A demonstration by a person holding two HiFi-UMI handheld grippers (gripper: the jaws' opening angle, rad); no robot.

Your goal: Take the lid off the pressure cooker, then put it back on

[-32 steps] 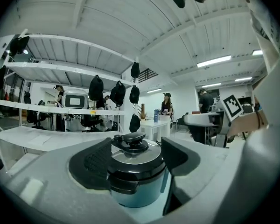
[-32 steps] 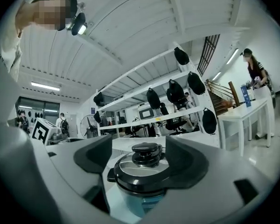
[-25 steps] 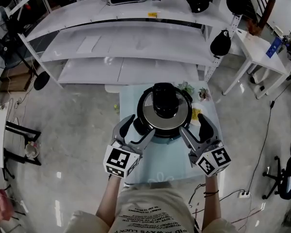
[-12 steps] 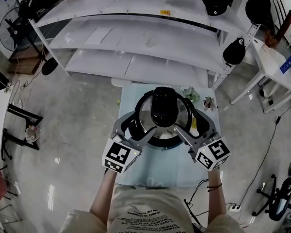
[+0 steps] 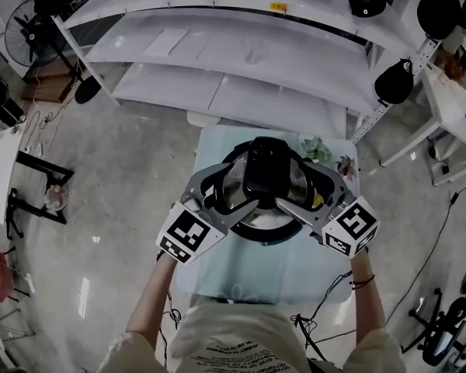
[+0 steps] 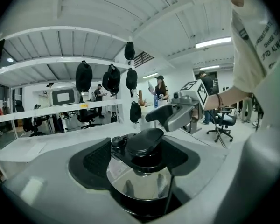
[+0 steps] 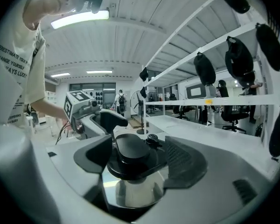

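Pressure cooker (image 5: 266, 222) sat lid-on toward the far edge of a small pale-blue table (image 5: 273, 270), with a bare strip of tabletop on the person's side. The left gripper (image 5: 227, 193) and right gripper (image 5: 301, 192) closed in from opposite sides, each with jaws spread wide around the lid's black handle (image 5: 265, 169) and clamped on nothing. Two small potted plants (image 5: 319, 150) crowded the far right corner. Open floor lay to the left, and white shelving (image 5: 241, 92) stood just behind the table.
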